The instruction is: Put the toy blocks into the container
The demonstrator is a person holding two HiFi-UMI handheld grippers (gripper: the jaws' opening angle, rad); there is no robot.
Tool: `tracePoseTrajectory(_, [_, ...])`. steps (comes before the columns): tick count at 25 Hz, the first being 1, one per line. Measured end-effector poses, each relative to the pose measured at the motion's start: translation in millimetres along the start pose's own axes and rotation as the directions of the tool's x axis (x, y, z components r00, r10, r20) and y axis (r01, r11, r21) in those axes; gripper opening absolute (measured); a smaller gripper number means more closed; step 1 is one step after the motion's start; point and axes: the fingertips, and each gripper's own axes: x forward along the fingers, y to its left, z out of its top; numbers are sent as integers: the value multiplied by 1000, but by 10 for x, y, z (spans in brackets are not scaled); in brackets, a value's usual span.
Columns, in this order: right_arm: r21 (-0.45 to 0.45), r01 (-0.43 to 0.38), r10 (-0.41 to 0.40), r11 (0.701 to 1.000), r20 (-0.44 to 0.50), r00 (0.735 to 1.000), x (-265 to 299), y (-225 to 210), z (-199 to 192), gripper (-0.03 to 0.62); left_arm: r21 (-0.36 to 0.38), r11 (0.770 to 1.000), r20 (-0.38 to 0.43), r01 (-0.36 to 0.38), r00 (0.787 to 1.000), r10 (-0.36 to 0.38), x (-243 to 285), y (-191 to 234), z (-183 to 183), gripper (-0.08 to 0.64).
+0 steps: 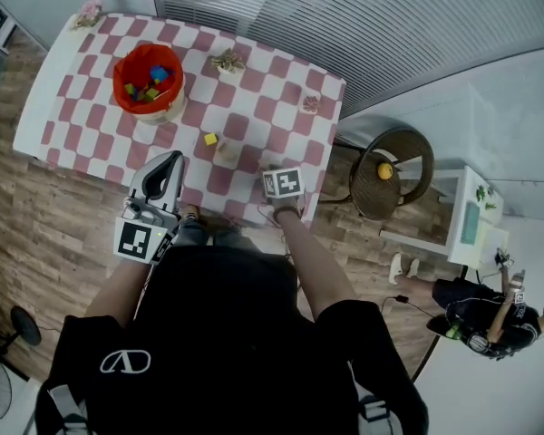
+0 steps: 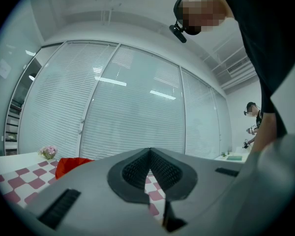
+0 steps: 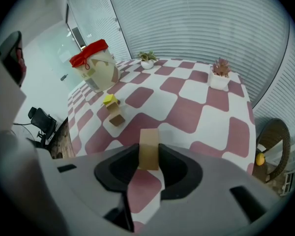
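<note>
The right gripper (image 3: pixel 148 157) is clamped on a tan rectangular wooden block (image 3: pixel 148 144), whose long axis runs forward out of the jaws, over the pink-and-white checked bench (image 3: pixel 196 102). The cream container with red liner (image 3: pixel 94 65) lies ahead and left of this gripper, beyond a small yellow cube (image 3: pixel 109 100) and a brown cube (image 3: pixel 117 120). The left gripper (image 2: pixel 149 157) has its jaws together on nothing.
</note>
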Motion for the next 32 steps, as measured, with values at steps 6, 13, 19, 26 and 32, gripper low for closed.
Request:
tracePoseTrajectory(6, [-71, -35, 52, 997, 255, 966, -558, 204, 567, 130, 7, 1000, -3, -3, 1000, 3, -8, 14, 23, 6])
tracePoseTrajectory(13, [-177, -78, 169, 981, 582, 796, -1593, 534, 1289, 130, 15, 1000, 24, -14, 1000, 14, 14, 83, 151, 6])
tracePoseTrajectory(19, [-264, -56, 247, 963, 782, 572, -2503, 808, 1594, 130, 42, 999, -14, -10, 1000, 10, 12, 134, 100, 6])
tracePoseTrajectory(26, [-370, 77, 327, 926, 887, 326, -3262, 1150, 1614, 129, 52, 998, 27, -18, 1000, 16, 81, 173, 279, 6])
tracePoseTrajectory(32, [-382, 76, 341, 921, 885, 316, -3320, 1190, 1630, 129, 76, 997, 30, -16, 999, 14, 63, 158, 287, 6])
